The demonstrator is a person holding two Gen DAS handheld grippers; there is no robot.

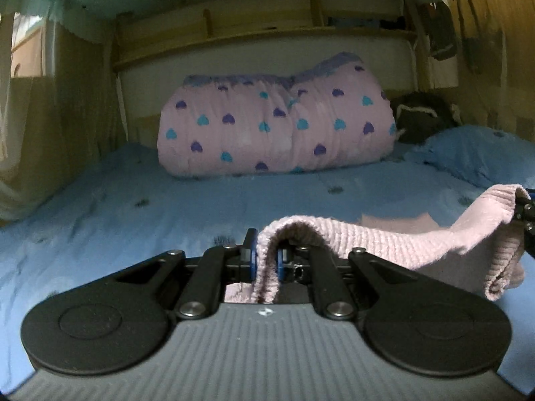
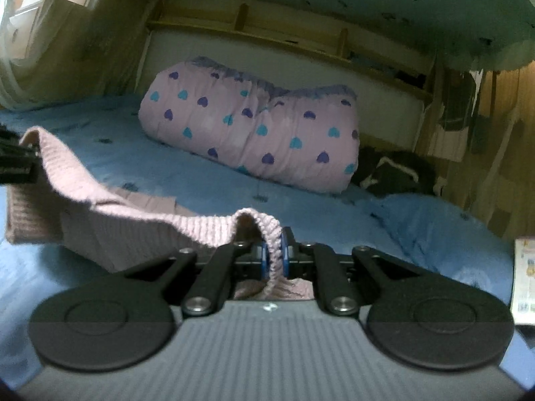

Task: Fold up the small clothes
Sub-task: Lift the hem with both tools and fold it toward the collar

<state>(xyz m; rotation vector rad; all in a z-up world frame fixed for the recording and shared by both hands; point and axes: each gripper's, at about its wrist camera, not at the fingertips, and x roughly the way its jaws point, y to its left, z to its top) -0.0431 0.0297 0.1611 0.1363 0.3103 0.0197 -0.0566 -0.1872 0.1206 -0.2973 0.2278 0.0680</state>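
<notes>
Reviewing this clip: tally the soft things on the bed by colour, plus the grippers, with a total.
Pink knit garment, held up off the blue sheet between both grippers: 1
Pink quilt with hearts: 1
Blue pillow: 1
Dark item with white trim, kind unclear: 1
Grippers, left gripper and right gripper, jaws shut on the knit: 2
Total: 6
</notes>
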